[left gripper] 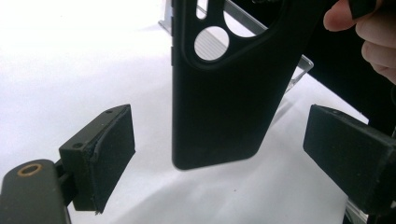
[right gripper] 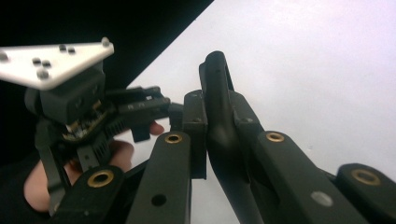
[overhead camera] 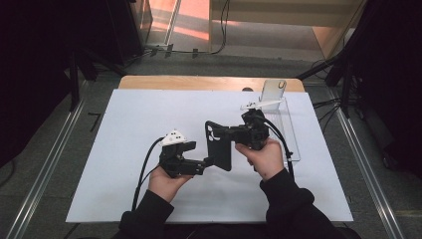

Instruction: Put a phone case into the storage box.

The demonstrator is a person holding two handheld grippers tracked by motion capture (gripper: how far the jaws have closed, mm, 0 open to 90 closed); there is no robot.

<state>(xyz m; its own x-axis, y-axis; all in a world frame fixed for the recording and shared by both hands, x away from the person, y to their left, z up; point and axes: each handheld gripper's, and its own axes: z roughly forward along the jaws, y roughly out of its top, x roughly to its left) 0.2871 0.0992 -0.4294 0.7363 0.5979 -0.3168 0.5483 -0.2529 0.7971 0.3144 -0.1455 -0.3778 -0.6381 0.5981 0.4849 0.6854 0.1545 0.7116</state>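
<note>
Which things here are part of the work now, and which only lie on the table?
In use:
- black phone case, held off the table
- right gripper, shut on the case
- left gripper, open around its lower end

Lying about:
- clear stand on the white sheet

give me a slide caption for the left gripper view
Open left gripper brackets the lower end of a black phone case held above the white table.

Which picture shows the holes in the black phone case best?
The left gripper view: the phone case faces the camera, its round cut-outs plain. The high view shows it small, holes as specks; the right gripper view shows it edge-on between shut jaws.
</note>
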